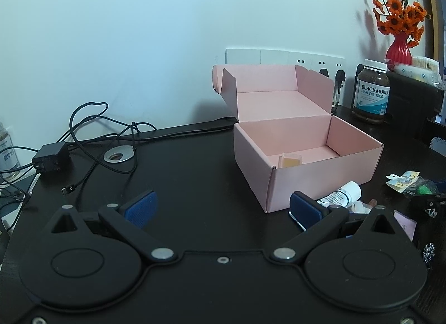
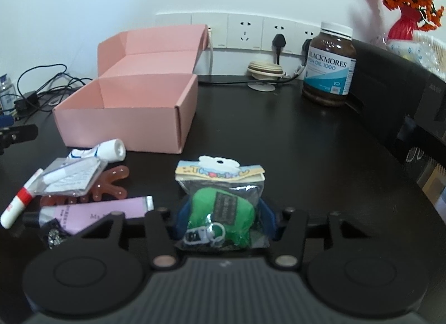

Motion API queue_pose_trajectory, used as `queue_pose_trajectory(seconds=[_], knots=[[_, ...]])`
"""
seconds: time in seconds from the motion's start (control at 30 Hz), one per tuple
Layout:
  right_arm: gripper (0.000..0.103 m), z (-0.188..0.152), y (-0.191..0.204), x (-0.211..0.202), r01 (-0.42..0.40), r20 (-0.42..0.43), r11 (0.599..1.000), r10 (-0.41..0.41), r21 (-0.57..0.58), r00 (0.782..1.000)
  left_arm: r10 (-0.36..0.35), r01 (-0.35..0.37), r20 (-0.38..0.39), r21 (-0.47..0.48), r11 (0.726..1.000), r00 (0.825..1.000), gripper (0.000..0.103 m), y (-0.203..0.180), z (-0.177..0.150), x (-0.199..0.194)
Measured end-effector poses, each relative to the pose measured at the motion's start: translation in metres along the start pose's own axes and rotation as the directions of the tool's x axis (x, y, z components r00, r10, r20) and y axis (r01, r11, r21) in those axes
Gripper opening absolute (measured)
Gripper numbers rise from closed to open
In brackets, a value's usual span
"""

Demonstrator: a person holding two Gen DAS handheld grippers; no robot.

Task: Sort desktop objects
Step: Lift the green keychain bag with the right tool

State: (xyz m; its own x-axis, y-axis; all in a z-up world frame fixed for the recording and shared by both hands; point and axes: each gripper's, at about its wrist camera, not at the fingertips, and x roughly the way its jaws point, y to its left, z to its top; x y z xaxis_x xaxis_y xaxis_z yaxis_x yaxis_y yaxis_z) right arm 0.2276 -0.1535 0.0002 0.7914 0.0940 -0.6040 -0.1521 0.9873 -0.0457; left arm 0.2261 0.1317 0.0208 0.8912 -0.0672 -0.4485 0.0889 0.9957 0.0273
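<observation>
Right wrist view, lower centre of the frame: the right gripper (image 2: pixel 223 222) is closing on a clear packet holding a green keychain toy (image 2: pixel 223 209), its blue pads pressing the packet's two sides, so the tool is reading as clenched on the packet. The packet is lying on the black desk (image 2: pixel 306 156), its printed card header (image 2: pixel 220 174) pointing up-frame.

To do this step well, the grip is best kept low on the padded body, not on the thin header, and the lift is best made straight up so the slack film is not dragging the lilac tube (image 2: pixel 94 214) lying just to its left.

Left wrist view, lower centre: the left gripper (image 1: pixel 223 208) is hovering released over bare desk, nothing between its pads.

Containers: the pink cardboard box (image 2: pixel 122 120), upper left of the right view, is standing with its lid folded back. In the left view its interior is showing one small yellowish clear case (image 1: pixel 290 160) against the near wall; the rest of the floor is looking bare. A brown fish-oil bottle (image 2: pixel 330 64), capped, is standing at upper right.
</observation>
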Motion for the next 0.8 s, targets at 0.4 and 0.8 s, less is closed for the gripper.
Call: queue_pose_trajectory(seconds=[0.4, 0.8], knots=[[0.045, 0.004, -0.002, -0.011, -0.002, 0.063, 1.000, 0.001, 0.016, 0.998, -0.004, 0.004, -0.001, 0.017, 1.000, 1.000, 0.103, -0.003, 0.000, 0.000], [0.045, 0.004, -0.005, -0.011, 0.001, 0.076, 0.999, -0.003, 0.034, 0.997, -0.015, 0.015, 0.009, 0.012, 1.000, 1.000, 0.103, -0.001, -0.001, -0.001]])
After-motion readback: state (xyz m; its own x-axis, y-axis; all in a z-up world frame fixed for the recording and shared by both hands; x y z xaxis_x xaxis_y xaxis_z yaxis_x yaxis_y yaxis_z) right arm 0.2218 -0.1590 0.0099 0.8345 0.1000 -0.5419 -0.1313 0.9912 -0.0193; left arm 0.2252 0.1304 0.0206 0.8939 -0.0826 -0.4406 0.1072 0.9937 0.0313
